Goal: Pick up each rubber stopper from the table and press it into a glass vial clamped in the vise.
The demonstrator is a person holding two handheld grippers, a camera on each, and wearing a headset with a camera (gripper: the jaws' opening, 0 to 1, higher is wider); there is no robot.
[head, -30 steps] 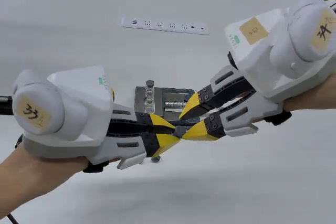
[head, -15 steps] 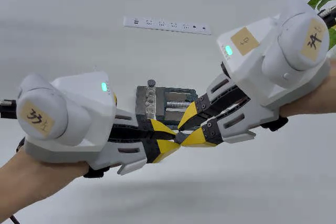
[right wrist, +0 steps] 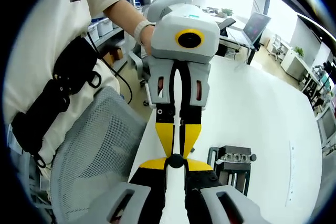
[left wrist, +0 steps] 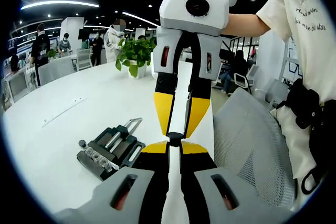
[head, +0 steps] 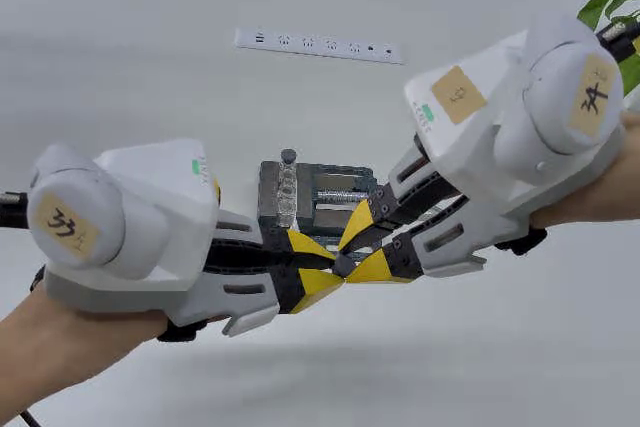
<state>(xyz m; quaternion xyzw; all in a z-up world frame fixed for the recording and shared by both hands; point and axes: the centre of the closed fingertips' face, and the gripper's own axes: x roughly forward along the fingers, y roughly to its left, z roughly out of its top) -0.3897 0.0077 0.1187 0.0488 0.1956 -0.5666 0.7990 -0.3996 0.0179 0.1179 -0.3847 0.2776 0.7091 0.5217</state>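
Note:
A small dark rubber stopper [head: 343, 265] hangs in the air between the two grippers, which meet tip to tip in front of the vise [head: 335, 187]. My left gripper [head: 314, 264] comes in from the left and my right gripper [head: 362, 249] from the right. Both pairs of yellow tips pinch the same stopper [left wrist: 174, 139] [right wrist: 176, 160]. The vise [left wrist: 112, 149] [right wrist: 234, 165] clamps a row of glass vials [head: 288, 190]. The far vial carries a dark stopper [head: 288, 158].
A white power strip [head: 318, 47] lies at the back of the white table [head: 140, 67]. Green plant leaves [head: 612, 2] show at the top right. A grey mesh chair [left wrist: 252, 140] [right wrist: 89, 150] stands at the table's near edge beside the person.
The right gripper has slid a little left and down, and its tips stay against the left gripper's. A loose stopper seen under the left gripper a second ago is now hidden.

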